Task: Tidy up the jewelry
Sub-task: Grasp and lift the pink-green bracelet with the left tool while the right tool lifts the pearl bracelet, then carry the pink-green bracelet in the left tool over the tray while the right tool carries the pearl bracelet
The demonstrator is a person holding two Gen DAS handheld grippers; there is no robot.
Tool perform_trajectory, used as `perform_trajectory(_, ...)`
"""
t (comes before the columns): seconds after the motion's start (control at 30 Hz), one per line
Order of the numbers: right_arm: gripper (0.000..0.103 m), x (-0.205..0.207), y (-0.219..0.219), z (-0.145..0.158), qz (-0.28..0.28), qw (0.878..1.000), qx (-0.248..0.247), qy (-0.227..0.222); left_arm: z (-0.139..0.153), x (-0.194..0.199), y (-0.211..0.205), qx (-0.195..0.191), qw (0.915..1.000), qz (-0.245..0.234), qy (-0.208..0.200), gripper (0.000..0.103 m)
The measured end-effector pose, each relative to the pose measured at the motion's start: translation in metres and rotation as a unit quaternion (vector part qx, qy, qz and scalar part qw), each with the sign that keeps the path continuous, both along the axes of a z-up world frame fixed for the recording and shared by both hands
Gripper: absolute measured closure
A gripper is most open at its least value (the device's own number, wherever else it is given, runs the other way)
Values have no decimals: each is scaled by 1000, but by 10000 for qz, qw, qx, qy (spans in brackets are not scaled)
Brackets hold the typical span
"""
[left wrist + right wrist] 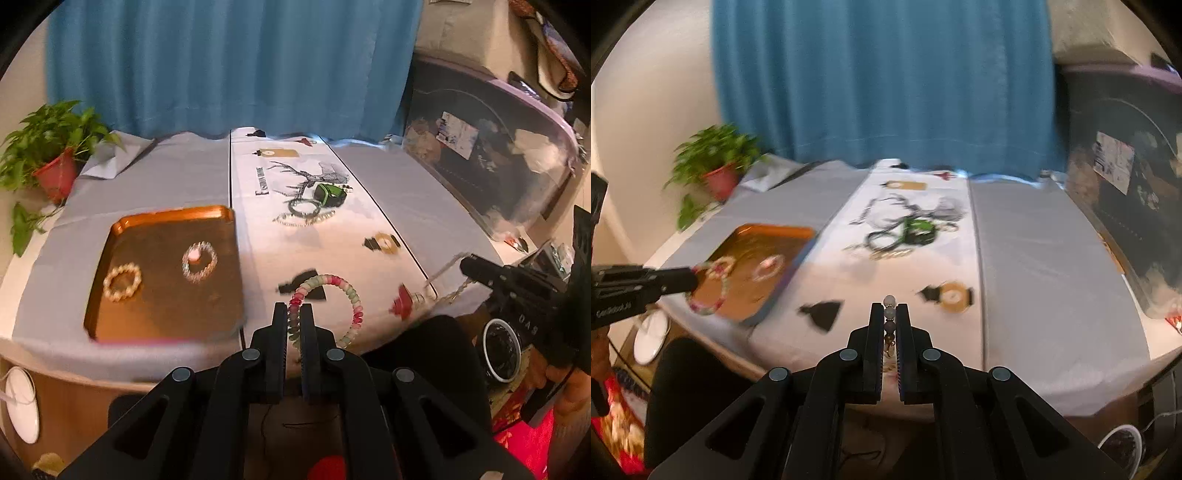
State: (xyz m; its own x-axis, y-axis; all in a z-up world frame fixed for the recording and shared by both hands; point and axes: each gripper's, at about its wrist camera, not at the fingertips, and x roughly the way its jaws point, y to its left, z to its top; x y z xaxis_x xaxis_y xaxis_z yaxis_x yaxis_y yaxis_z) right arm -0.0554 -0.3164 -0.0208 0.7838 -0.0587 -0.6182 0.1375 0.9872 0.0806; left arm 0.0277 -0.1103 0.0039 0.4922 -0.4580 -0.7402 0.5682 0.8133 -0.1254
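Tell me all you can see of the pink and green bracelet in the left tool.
The bracelet is a closed ring of glossy disc beads, pink, red, pale green and white, probably glass or plastic. The left tool is shut on one side of it. The rest of the loop sticks out beyond the fingertips, apparently touching nothing else, with the table's near edge behind it.

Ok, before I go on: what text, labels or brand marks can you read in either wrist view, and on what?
"DAS", raised letters seen upside down, on the right gripper's black body.
Black lettering starting with a large "E" beside the deer print on the white table runner: rest too small to read.
White brand mark on the left gripper's body: blurred, unreadable.
Sticker on the dark storage bin: too small to read.
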Motion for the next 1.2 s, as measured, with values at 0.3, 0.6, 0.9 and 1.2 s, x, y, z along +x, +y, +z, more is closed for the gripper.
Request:
perform_trajectory(0.3, 97, -60, 62, 2, 607, 9981, -128, 51, -4, -51, 42, -90, 9997, 209, 7, 99)
perform_trajectory(0.6, 97, -84, 83, 9, 758, 9971, -116, 4, 3, -66, 58, -179, 9992, 345, -111, 99)
perform_trajectory(0.9, 97, -78, 91, 13, 788, 9968, -150, -3, 5, -64, 63, -169, 9989, 410, -161, 99)
perform_trajectory(1.2, 97, -64, 95, 15, 789, 9967, -208, 53, 6, -52, 66, -181, 9987, 443, -163, 99)
